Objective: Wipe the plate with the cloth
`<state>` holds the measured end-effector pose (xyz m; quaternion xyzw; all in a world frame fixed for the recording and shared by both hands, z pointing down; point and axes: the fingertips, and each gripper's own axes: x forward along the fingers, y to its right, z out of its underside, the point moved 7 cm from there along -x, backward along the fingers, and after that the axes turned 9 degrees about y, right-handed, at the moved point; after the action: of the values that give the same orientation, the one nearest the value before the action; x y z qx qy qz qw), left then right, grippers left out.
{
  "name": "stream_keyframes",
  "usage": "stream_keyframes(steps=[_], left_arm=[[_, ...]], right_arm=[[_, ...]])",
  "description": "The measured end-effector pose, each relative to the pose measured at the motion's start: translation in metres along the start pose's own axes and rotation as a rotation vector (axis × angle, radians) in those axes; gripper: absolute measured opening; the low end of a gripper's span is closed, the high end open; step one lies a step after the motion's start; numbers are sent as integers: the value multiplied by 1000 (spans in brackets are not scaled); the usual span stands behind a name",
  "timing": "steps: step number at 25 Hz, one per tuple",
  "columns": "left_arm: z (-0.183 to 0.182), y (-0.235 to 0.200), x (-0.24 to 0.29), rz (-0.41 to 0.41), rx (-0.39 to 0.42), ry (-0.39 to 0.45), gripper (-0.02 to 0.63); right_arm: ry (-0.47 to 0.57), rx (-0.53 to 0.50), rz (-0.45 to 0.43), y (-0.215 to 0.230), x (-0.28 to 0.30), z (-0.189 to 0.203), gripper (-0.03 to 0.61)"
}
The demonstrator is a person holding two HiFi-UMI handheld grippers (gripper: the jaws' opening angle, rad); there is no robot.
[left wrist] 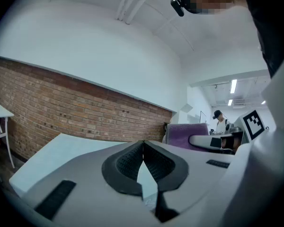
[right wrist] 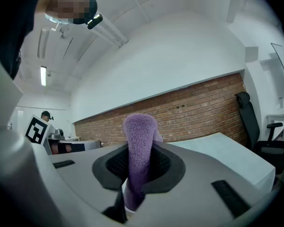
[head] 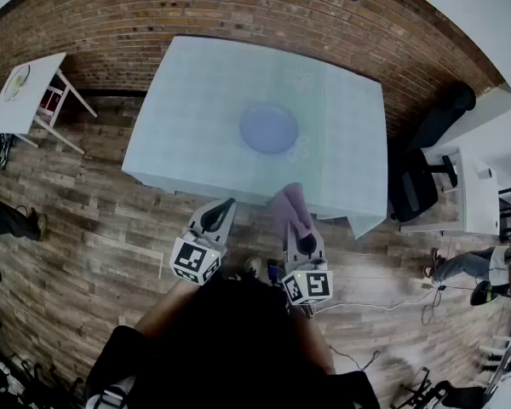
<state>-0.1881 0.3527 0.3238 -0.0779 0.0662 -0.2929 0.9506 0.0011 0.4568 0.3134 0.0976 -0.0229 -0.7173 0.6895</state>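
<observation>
Worktop [head: 196, 92]: a pale slab set against a brick wall [head: 238, 7].
Plate [head: 269, 128]: blue and round, near the middle of the worktop. Only the head view shows it; neither gripper view does.
Left gripper [head: 224, 207]: you hold it level over the wood floor [head: 102, 220], just short of the worktop's near edge.
Left fingers [left wrist: 125, 167]: the tips are pressed together with nothing between them. Read this in the left gripper view, because the head view shows only their backs.
Right gripper [head: 304, 239]: you hold it level beside the left one, at the worktop's near edge.
Right fingers [right wrist: 168, 167]: clamped on the cloth [right wrist: 139, 143]. In the right gripper view the purple pile rises above the pads and hangs below them.
Cloth, head view: a purple fold [head: 288, 207] reaches forward over the worktop's edge, well apart from the plate.
Cloth, left gripper view: seen side-on [left wrist: 187, 132] at the right.
Chair [head: 417, 186]: black, to the right of the worktop. It shows in the head view and the right gripper view, not in the left gripper view.
</observation>
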Motion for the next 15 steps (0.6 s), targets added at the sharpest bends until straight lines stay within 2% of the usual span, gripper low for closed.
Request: stream_keyframes(steps=[15], left_arm=[[1,8,15,11,-8,-6,34]], right_arm=[[18,23,13,14,2,-3,61]])
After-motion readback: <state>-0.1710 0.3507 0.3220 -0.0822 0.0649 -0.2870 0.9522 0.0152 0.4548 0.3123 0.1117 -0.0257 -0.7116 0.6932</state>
